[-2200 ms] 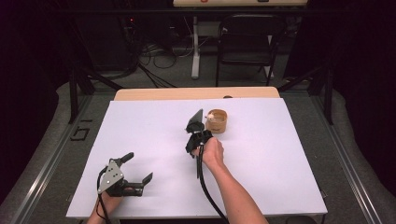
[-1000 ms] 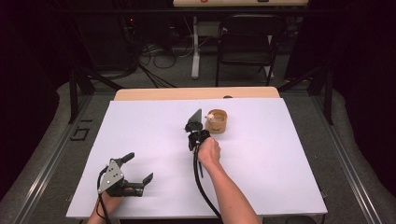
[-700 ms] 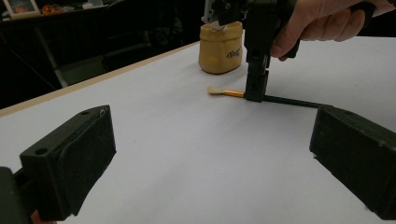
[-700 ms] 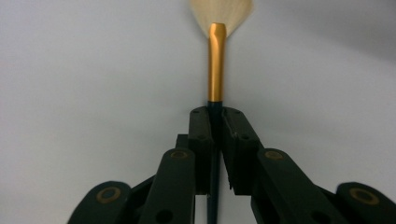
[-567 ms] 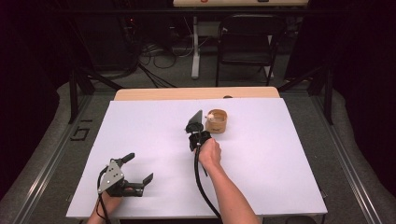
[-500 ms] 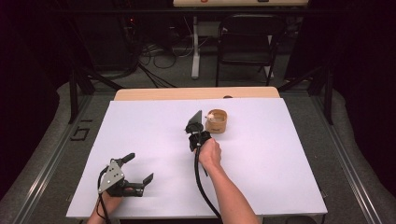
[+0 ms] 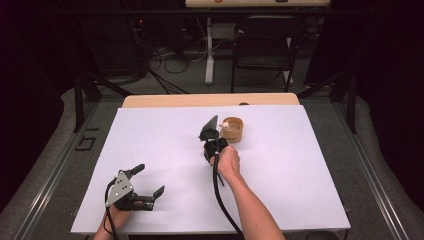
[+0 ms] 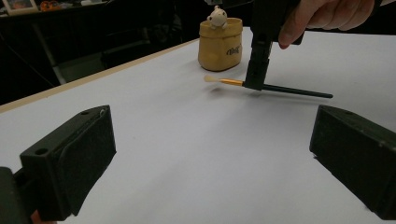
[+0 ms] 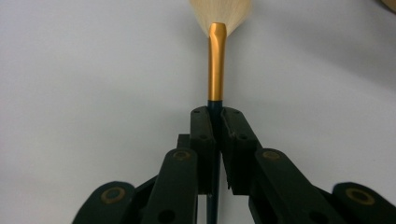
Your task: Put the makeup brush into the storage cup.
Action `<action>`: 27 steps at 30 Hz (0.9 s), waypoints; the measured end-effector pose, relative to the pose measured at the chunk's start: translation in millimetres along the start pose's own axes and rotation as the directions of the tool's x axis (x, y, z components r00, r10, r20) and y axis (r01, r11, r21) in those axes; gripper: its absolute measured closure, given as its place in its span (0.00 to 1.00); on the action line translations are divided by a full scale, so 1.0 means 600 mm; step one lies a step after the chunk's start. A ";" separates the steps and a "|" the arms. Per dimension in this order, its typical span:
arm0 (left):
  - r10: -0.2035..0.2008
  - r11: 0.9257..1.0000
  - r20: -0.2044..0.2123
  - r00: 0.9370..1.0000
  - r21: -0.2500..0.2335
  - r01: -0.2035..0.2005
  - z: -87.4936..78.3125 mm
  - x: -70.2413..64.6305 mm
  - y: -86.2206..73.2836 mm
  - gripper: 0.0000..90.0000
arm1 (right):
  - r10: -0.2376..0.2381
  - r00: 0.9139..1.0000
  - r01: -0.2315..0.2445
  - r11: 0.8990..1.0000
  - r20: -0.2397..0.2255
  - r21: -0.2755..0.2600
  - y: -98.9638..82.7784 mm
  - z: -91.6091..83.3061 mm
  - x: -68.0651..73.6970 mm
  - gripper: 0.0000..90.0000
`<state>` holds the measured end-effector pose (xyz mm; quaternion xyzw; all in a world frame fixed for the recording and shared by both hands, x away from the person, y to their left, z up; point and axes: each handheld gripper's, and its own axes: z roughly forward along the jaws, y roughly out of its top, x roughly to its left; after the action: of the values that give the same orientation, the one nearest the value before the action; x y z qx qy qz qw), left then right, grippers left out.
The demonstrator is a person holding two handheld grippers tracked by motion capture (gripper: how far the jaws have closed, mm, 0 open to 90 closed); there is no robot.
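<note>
A thin brush with a dark handle (image 8: 292,90), gold ferrule (image 9: 217,60) and pale bristles lies low over the white table sheet. My right gripper (image 9: 217,114) is shut on the handle just behind the ferrule, pointing down near the table's middle (image 7: 207,150), with a hand around its body. Just beyond it stands a small tan cup (image 7: 232,131) with a little white figure in it (image 8: 217,16). My left gripper (image 7: 148,180) rests at the front left, open, with only bare sheet between its pads (image 8: 74,158).
The white sheet (image 7: 300,175) covers most of the table, and a wooden strip (image 7: 210,100) shows along its far edge. A black chair (image 7: 262,40) and cables stand on the floor behind. The right gripper's cable (image 7: 222,205) trails back along the forearm.
</note>
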<state>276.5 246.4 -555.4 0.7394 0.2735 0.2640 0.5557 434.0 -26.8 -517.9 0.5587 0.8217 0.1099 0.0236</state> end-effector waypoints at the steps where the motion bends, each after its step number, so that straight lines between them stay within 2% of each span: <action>1: -0.001 1.000 0.000 1.000 0.001 0.001 0.000 0.000 0.000 0.00 | -0.002 1.000 0.000 0.997 0.027 0.071 0.002 -0.011 0.002 0.93; 2: 0.000 1.000 0.000 1.000 0.002 0.000 0.000 0.000 0.000 0.00 | 0.009 0.999 -0.015 0.993 -0.048 -0.120 -0.007 0.004 0.001 0.93; 3: 0.001 1.000 0.001 1.000 0.002 -0.001 0.000 0.000 0.000 0.00 | 0.009 0.999 -0.015 0.993 -0.048 -0.120 -0.007 0.004 0.001 0.93; 4: 0.001 1.000 0.002 1.000 0.004 -0.001 0.000 0.000 0.000 0.00 | -0.002 1.000 0.000 0.997 -0.031 -0.072 -0.006 -0.005 0.002 0.93; 5: 0.001 1.000 0.001 1.000 0.003 -0.001 0.001 -0.001 0.000 0.00 | -0.030 1.000 0.030 1.000 -0.003 0.002 -0.004 -0.018 0.001 0.93; 6: 0.002 1.000 0.001 1.000 0.003 -0.002 0.001 -0.001 0.000 0.00 | -0.027 1.000 0.027 0.998 0.004 0.048 -0.004 -0.027 0.003 0.93; 7: 0.003 1.000 -0.001 1.000 0.006 -0.003 0.001 -0.001 0.000 0.00 | -0.016 1.000 0.016 1.000 -0.022 -0.014 -0.009 -0.024 0.004 0.93; 8: 0.006 1.000 -0.002 1.000 0.007 -0.006 0.001 -0.002 0.000 0.00 | -0.090 0.996 0.088 0.988 0.016 0.130 -0.002 -0.043 0.000 0.93; 9: 0.006 1.000 -0.001 1.000 0.005 -0.006 0.001 -0.002 0.000 0.00 | -0.079 0.996 0.077 0.996 -0.037 -0.043 -0.012 -0.027 -0.002 0.93; 10: 0.009 1.000 -0.002 1.000 0.006 -0.009 0.000 -0.002 0.000 0.00 | -0.037 0.998 0.030 0.993 -0.057 -0.113 -0.018 -0.022 0.002 0.93; 11: 0.008 1.000 -0.003 1.000 0.006 -0.008 0.000 -0.002 0.000 0.00 | -0.028 0.998 0.024 0.997 -0.048 -0.070 -0.019 -0.029 0.003 0.93; 12: 0.005 1.000 -0.002 1.000 0.005 -0.005 0.000 -0.002 0.000 0.00 | -0.065 0.997 0.064 0.997 -0.033 -0.039 -0.018 -0.035 -0.001 0.93; 13: 0.004 1.000 -0.004 1.000 0.004 -0.004 0.000 -0.002 0.000 0.00 | -0.066 0.997 0.064 0.997 -0.033 -0.034 -0.019 -0.038 -0.001 0.93; 15: 0.009 1.000 -0.005 1.000 0.004 -0.009 -0.001 -0.002 0.000 0.00 | -0.073 0.997 0.070 0.995 -0.040 -0.076 -0.023 -0.041 -0.002 0.93; 17: 0.014 1.000 -0.002 1.000 0.007 -0.014 0.000 -0.002 0.000 0.00 | -0.073 0.997 0.070 0.995 -0.040 -0.065 -0.023 -0.047 -0.003 0.93; 18: 0.013 1.000 -0.002 1.000 0.012 -0.013 0.001 -0.002 0.000 0.00 | -0.065 0.996 0.058 0.991 -0.061 -0.117 -0.026 -0.050 -0.005 0.93; 19: 0.014 1.000 0.000 1.000 0.011 -0.014 0.001 -0.003 0.000 0.00 | -0.073 0.996 0.068 0.994 -0.054 -0.088 -0.026 -0.055 -0.007 0.93; 20: 0.013 1.000 -0.001 1.000 0.009 -0.013 0.001 -0.003 0.000 0.00 | -0.070 0.995 0.061 0.990 -0.071 -0.125 -0.028 -0.054 -0.008 0.93; 21: 0.013 1.000 -0.001 1.000 0.006 -0.013 0.000 -0.003 0.000 0.00 | -0.071 0.994 0.059 0.988 -0.078 -0.140 -0.029 -0.055 -0.008 0.93; 22: 0.015 1.000 -0.001 1.000 0.003 -0.015 -0.001 -0.003 0.000 0.00 | -0.077 0.995 0.068 0.991 -0.068 -0.116 -0.030 -0.062 -0.008 0.93; 23: 0.014 1.000 -0.001 1.000 0.002 -0.014 -0.001 -0.003 0.000 0.00 | -0.070 0.994 0.052 0.981 -0.089 -0.186 -0.034 -0.058 -0.007 0.93; 24: 0.012 1.000 0.002 1.000 0.000 -0.012 -0.001 -0.004 0.000 0.00 | -0.084 0.994 0.072 0.986 -0.076 -0.149 -0.034 -0.067 -0.007 0.93; 26: 0.019 1.000 0.005 1.000 -0.001 -0.019 -0.002 -0.005 0.001 0.00 | -0.086 0.994 0.074 0.984 -0.068 -0.163 -0.036 -0.075 -0.006 0.93; 27: 0.019 1.000 0.005 1.000 -0.001 -0.019 -0.002 -0.005 0.001 0.00 | -0.087 0.994 0.072 0.977 -0.067 -0.199 -0.038 -0.075 -0.005 0.93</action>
<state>273.7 245.3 -555.0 0.7423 0.2651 0.2674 0.5543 407.0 -44.3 -478.8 0.5157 0.8289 0.2102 0.0518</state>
